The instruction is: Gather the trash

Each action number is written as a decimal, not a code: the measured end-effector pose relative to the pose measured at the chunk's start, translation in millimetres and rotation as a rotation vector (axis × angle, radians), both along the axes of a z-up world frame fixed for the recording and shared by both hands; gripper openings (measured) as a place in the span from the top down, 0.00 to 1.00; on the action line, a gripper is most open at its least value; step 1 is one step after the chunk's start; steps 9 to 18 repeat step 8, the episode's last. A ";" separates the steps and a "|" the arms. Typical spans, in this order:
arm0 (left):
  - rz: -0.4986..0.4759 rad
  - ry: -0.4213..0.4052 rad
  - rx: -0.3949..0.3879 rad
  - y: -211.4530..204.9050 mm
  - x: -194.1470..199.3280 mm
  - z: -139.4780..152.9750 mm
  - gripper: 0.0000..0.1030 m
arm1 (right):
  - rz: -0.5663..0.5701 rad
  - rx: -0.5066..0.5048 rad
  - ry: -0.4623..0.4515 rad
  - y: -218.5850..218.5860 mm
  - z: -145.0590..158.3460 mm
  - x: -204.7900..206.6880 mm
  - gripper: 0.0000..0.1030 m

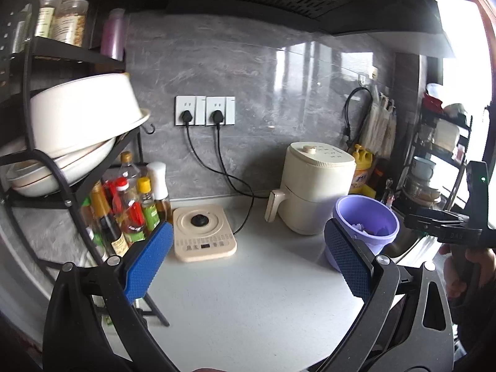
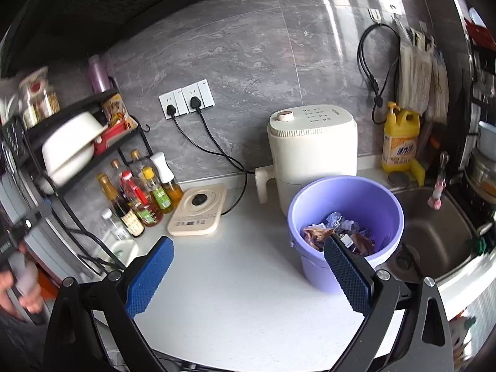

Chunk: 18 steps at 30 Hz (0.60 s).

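A purple plastic bucket (image 2: 347,195) stands on the white counter (image 2: 248,279) in front of the cream air fryer. It holds crumpled trash (image 2: 338,232): wrappers and foil. In the left wrist view the bucket (image 1: 365,217) sits at the right, behind one finger. My right gripper (image 2: 248,276) is open and empty above the counter, its right pad just in front of the bucket. My left gripper (image 1: 248,260) is open and empty over the counter, left of the bucket. The right gripper's body (image 1: 449,226) shows at the far right of the left wrist view.
A cream air fryer (image 2: 310,152) stands at the back wall. A small cream cooktop (image 2: 198,210) lies left of it, plugged into wall sockets (image 2: 186,99). Oil and sauce bottles (image 2: 139,195) and a dish rack (image 2: 71,152) stand at the left. A sink (image 2: 434,232) and yellow detergent bottle (image 2: 400,139) are at the right.
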<state>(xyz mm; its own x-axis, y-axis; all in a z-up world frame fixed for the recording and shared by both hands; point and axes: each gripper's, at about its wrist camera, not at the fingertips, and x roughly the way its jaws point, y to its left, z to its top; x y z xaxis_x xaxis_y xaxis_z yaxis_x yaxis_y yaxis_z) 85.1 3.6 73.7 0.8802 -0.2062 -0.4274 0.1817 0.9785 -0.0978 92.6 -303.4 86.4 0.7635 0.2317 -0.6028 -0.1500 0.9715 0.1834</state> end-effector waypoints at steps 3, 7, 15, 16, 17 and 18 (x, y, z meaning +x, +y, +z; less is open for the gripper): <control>0.000 0.023 -0.014 0.3 10.1 -4.7 0.06 | -0.043 0.016 0.020 -5.2 -8.1 5.2 0.08; -0.001 0.052 -0.007 0.3 21.9 -13.8 0.06 | -0.037 -0.028 0.026 -5.1 -15.7 18.9 0.08; 0.006 0.067 -0.004 0.1 27.4 -18.0 0.06 | -0.040 -0.025 0.030 -5.8 -17.3 21.6 0.08; 0.006 0.067 -0.004 0.1 27.4 -18.0 0.06 | -0.040 -0.025 0.030 -5.8 -17.3 21.6 0.08; 0.006 0.067 -0.004 0.1 27.4 -18.0 0.06 | -0.040 -0.025 0.030 -5.8 -17.3 21.6 0.08; 0.006 0.067 -0.004 0.1 27.4 -18.0 0.06 | -0.040 -0.025 0.030 -5.8 -17.3 21.6 0.08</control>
